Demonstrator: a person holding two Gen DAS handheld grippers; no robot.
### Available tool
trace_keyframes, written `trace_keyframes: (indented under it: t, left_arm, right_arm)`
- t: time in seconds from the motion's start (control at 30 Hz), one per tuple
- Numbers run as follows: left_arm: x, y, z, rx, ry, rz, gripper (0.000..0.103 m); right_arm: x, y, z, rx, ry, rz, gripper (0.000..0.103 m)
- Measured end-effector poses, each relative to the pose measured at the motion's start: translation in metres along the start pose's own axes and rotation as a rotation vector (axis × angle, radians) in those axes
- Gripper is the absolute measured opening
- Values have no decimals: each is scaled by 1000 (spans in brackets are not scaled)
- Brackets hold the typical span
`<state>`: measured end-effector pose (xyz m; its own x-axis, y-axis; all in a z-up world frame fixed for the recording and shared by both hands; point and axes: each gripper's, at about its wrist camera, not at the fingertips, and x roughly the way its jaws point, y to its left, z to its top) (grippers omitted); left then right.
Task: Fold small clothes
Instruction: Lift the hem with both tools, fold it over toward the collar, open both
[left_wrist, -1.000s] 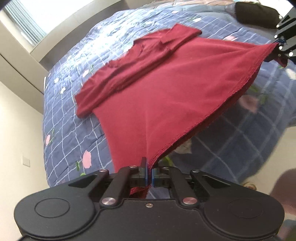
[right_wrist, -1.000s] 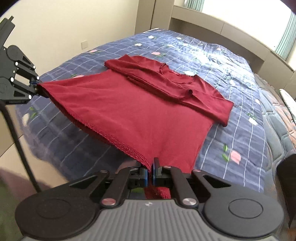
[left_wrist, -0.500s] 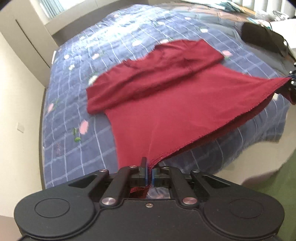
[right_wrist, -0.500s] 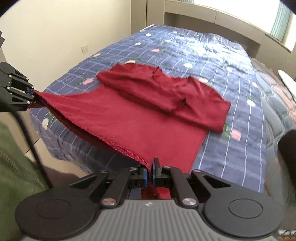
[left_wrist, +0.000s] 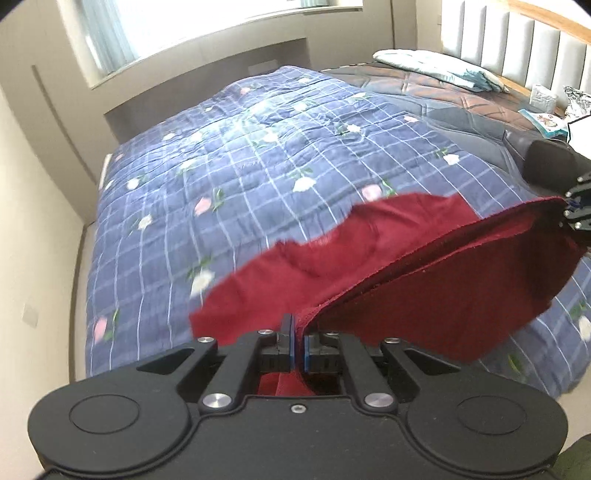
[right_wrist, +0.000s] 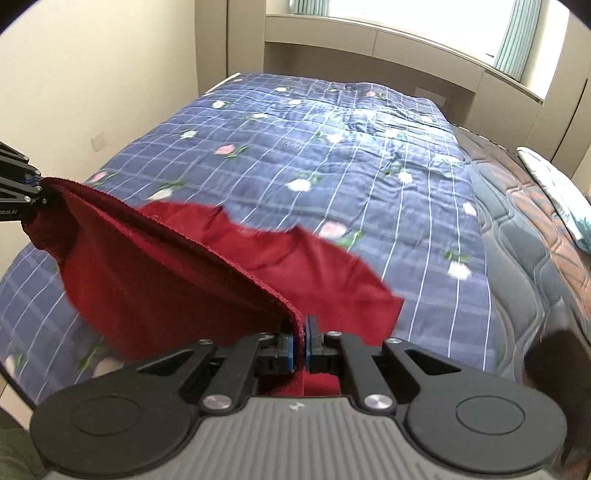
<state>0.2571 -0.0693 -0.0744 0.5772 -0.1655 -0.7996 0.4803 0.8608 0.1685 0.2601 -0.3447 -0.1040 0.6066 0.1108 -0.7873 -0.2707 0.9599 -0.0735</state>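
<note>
Above the blue quilt, both grippers' jaws pinch the red shirt.

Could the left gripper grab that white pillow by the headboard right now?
Probably not: the left gripper is shut on the red shirt, and the pillow lies far across the bed.

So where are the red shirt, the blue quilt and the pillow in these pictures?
shirt (left_wrist: 424, 295): left wrist view, underside of the lifted body.
quilt (right_wrist: 332, 122): right wrist view, bare checked middle.
pillow (left_wrist: 436, 64): left wrist view, its top, by the headboard.
</note>
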Motion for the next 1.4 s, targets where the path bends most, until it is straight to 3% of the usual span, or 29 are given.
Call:
trace_keyframes:
  t: [0.3,0.43,0.7,0.8,0.83,0.9,0.93,0.97,1.0,1.07,1.23,1.4]
  left_arm:
    - [123,58,69,36,117,-80,4]
    - [162,71,75,53,174,-107,4]
    - [218,95,78,-4,257,-156,4]
    - [233,100,79,-35,283,-170,5]
    - [237,101,79,-47,290,-170,5]
    - [242,104,81,-73,302,-164,20]
    - [243,106,81,-101,311,-154,28]
    - [244,109,81,-131,318,-148,47]
    - [242,113,82,-162,316,-142,66]
    - [236,120,83,-232,291,-123,80]
    - [213,138,84,-372,270,-66,87]
    - [181,139,74,-448,230,-47,96]
  right_arm:
    - [119,-24,71,-42,116,-14,7]
    - [162,-27,88,-56,175,-5,7]
    - [213,-26,97,-86,276,12,7]
    - [218,-25,98,-86,287,5,15]
    - [219,-26,98,-83,285,1,24]
    - [217,-28,99,-72,280,-13,52]
    - [215,-29,100,-66,271,-21,72]
    - [213,-30,101,-58,255,-28,81]
    - [209,-32,103,-51,239,-26,83]
    - [203,-35,104,-43,215,-40,92]
    - [178,-38,104,-17,149,-33,101]
    - [163,-37,95,17,123,46,103]
